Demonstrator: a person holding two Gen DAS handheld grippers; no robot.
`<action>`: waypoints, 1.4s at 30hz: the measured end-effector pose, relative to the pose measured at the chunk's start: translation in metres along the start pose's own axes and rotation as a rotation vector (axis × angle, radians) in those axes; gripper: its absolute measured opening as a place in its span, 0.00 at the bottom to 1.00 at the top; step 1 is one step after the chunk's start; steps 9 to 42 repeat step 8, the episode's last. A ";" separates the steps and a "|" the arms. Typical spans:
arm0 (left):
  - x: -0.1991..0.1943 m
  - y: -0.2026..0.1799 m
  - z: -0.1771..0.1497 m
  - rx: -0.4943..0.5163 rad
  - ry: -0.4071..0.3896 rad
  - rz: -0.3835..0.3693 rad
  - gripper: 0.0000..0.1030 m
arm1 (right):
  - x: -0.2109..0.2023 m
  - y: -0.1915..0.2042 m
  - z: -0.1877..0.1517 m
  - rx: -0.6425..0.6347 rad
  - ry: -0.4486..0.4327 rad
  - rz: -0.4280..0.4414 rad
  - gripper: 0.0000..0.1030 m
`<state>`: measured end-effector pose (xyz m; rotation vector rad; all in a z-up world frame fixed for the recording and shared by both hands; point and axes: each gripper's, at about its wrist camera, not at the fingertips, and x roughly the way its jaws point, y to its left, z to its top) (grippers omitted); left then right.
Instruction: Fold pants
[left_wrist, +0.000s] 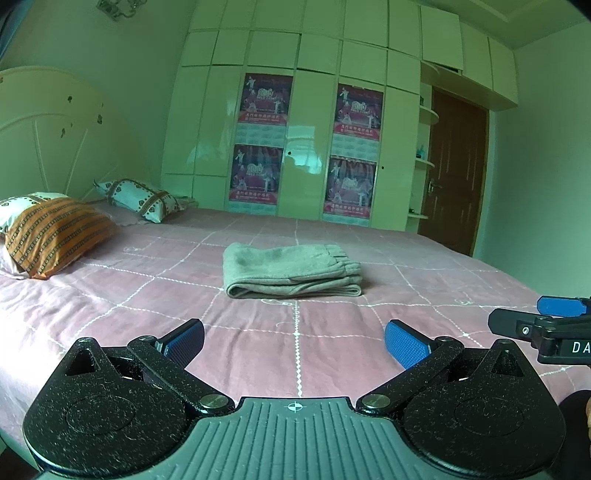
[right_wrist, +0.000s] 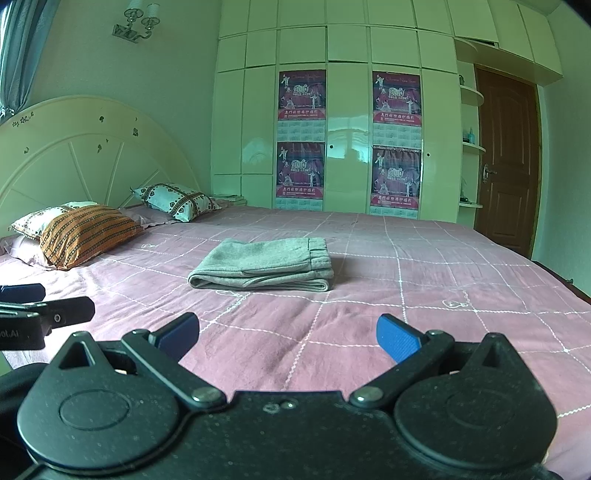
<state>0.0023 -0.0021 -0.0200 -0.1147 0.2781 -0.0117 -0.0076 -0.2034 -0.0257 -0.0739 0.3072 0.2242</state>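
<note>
The grey pants (left_wrist: 291, 271) lie folded into a compact rectangle on the pink checked bedspread (left_wrist: 258, 332), waistband to the right. They also show in the right wrist view (right_wrist: 264, 267). My left gripper (left_wrist: 294, 341) is open and empty, held above the near part of the bed, well short of the pants. My right gripper (right_wrist: 288, 338) is open and empty too, beside the left one. The right gripper's tip shows at the right edge of the left wrist view (left_wrist: 546, 325), and the left gripper's tip at the left edge of the right wrist view (right_wrist: 40, 310).
Pillows (left_wrist: 55, 232) lie at the left by the cream headboard (left_wrist: 55, 140). A white wardrobe (left_wrist: 314, 122) with posters stands behind the bed. A brown door (left_wrist: 454, 173) is at the far right.
</note>
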 end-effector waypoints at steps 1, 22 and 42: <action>0.000 -0.001 0.000 0.002 0.001 0.000 1.00 | 0.000 0.000 0.000 0.000 -0.001 -0.001 0.94; 0.002 -0.005 0.000 0.021 0.007 0.022 1.00 | 0.000 -0.002 0.000 -0.001 -0.001 0.002 0.94; 0.002 -0.005 0.000 0.021 0.007 0.022 1.00 | 0.000 -0.002 0.000 -0.001 -0.001 0.002 0.94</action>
